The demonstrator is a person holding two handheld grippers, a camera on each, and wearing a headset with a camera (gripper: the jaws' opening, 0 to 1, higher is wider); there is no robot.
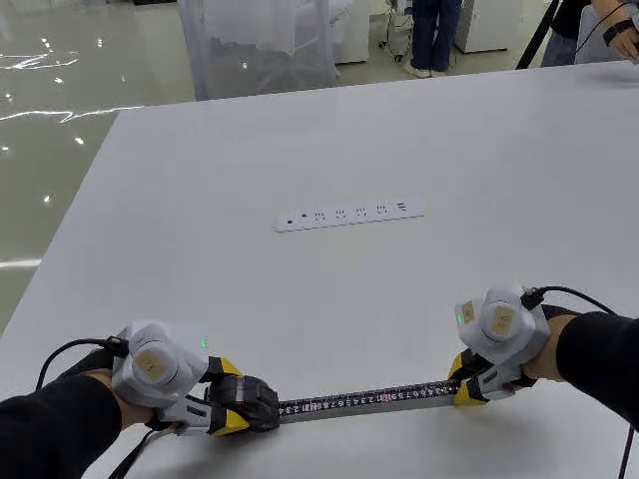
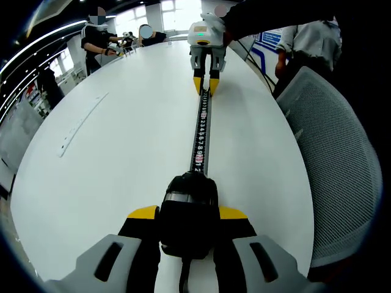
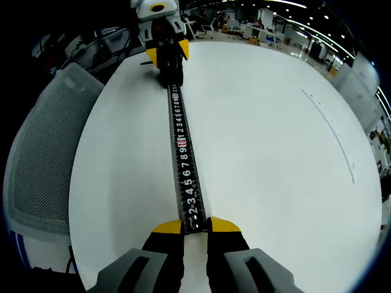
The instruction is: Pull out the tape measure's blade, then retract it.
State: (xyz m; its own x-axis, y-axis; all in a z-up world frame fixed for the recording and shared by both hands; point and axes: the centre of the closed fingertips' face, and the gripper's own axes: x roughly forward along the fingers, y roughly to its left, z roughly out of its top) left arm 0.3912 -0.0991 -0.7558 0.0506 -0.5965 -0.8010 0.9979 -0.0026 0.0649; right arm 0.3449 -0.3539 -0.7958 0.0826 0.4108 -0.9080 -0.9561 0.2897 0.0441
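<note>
Left gripper (image 2: pixel 188 215) clamps tape measure case (image 2: pixel 188 198); right gripper (image 3: pixel 196 226) clamps the blade (image 3: pixel 182 152) tip, which is stretched flat along the table (image 1: pixel 349 140).

Head view down over the table (image 1: pixel 449 150); both gripper views low, face to face along the blade (image 2: pixel 201 131)

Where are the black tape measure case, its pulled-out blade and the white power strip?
black tape measure case (image 2: pixel 188 210): left gripper view, top of its body.
pulled-out blade (image 3: pixel 183 159): right gripper view, numbered middle stretch.
white power strip (image 1: pixel 349 214): head view, its centre.
</note>
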